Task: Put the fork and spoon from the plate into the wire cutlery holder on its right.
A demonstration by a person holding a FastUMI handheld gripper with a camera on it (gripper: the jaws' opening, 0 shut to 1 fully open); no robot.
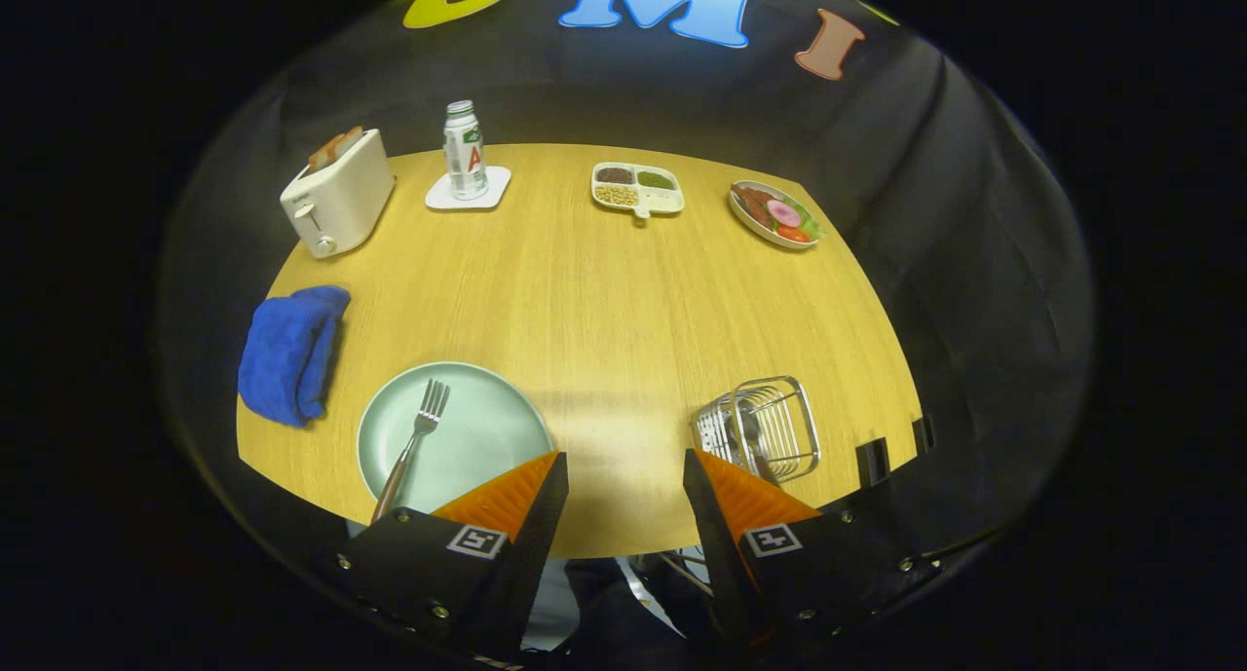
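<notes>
A pale green plate [487, 428] sits on the wooden table just ahead of my left finger. On its left half lies a fork [409, 452], tines pointing away from me and its brown handle toward the near rim. The wire cutlery holder [762, 426] stands to the right of the plate, just ahead of my right finger. A dark slim shape leans inside it; I cannot tell what it is. My gripper [623, 454] is open above the table's near edge, between plate and holder, with nothing between its fingers.
A folded blue cloth [290, 352] lies left of the plate. Along the far side stand a white toaster [336, 204], a bottle [466, 150] on a white coaster, a divided snack dish [638, 187] and a plate of food [776, 215]. The table's middle is bare wood.
</notes>
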